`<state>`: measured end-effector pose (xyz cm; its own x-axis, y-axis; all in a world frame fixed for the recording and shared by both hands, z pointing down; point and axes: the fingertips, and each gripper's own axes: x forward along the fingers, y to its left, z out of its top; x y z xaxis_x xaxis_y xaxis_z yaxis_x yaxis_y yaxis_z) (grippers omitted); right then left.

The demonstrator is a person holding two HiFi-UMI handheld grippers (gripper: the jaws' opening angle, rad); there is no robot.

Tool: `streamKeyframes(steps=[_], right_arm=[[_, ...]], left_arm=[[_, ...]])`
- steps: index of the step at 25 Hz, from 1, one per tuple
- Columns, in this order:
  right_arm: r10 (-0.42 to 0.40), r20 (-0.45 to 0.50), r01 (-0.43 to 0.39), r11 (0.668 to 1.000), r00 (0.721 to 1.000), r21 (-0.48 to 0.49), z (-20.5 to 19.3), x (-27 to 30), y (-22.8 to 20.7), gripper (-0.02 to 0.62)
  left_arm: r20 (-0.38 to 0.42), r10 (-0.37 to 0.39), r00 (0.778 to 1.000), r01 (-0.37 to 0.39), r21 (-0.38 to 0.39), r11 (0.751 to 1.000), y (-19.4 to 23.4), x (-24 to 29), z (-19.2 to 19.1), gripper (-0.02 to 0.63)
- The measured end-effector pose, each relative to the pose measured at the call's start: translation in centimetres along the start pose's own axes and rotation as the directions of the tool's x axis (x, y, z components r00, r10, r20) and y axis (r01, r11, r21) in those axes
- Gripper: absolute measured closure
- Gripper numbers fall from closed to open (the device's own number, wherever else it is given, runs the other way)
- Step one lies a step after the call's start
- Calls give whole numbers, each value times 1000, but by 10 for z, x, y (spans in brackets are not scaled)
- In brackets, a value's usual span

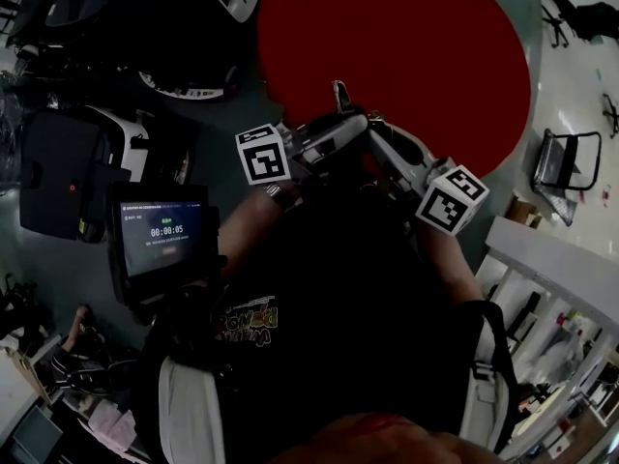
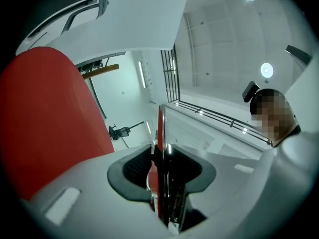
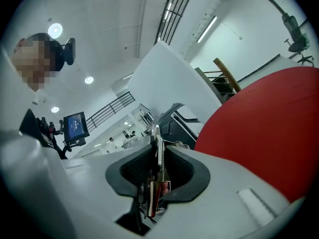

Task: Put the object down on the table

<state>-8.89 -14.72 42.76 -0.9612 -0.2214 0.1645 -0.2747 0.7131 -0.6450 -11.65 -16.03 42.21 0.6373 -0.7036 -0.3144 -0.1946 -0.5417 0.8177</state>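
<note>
One screen (image 1: 162, 235) showing a timer stands at the left, among dark gear crowding the grey floor (image 1: 237, 85). The left gripper (image 2: 160, 156) has its jaws drawn narrow onto the object (image 2: 161, 126), a single thin flat piece, red with a shiny edge, standing on edge. The right gripper (image 3: 155, 176) pinches what looks to be the same piece from the other side, its jaws close together on it. The two grippers meet tip to tip over the near edge of the one round red worktop (image 1: 416, 37), with the object held up off it. Beyond them, open red surface spreads to the far and right edges. One dark chair (image 1: 564, 162) stands on the pale floor at the right.
</note>
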Motion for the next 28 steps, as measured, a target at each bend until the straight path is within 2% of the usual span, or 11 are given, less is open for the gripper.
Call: streamKeyframes(steps=[3, 6, 8, 10, 13, 16, 20, 25, 26, 27, 28], right_arm=[[12, 18, -12, 1000, 1000, -3, -5, 0, 11, 503], [20, 57, -20, 1000, 998, -2, -9, -4, 21, 420], [-1, 119, -3, 1000, 993, 28, -8, -18, 20, 426], [5, 169, -20, 996, 986, 85, -8, -34, 17, 436], [69, 204, -103, 982, 976, 161, -11, -40, 21, 454], [128, 212, -166, 970, 969, 175, -16, -34, 31, 456], [169, 190, -205, 960, 967, 189, -27, -28, 42, 451], [230, 149, -262, 931, 962, 252, -36, -35, 52, 457], [247, 148, -280, 920, 958, 276, -36, -39, 53, 479], [255, 151, -290, 910, 955, 295, -37, -43, 54, 542], [253, 158, -291, 905, 955, 309, -38, -48, 54, 574]], left_arm=[[48, -7, 999, 10, -57, 998, -2, -12, 1, 472], [134, 21, 991, -4, -131, 991, 4, -37, 10, 472], [176, 28, 984, -5, -132, 991, -1, -54, 18, 472], [184, 2, 983, 18, -108, 994, -16, -64, 21, 472], [160, -77, 984, 89, -68, 994, -42, -71, 25, 471], [116, -127, 985, 133, -50, 990, -59, -70, 18, 471], [57, -180, 982, 184, -74, 980, -70, -61, -1, 471], [-17, -198, 980, 194, -119, 974, -75, -41, -22, 471], [-30, -205, 978, 199, -126, 972, -76, -35, -25, 471], [-43, -212, 976, 205, -134, 970, -78, -30, -29, 471], [-54, -219, 974, 210, -141, 968, -80, -26, -32, 471]])
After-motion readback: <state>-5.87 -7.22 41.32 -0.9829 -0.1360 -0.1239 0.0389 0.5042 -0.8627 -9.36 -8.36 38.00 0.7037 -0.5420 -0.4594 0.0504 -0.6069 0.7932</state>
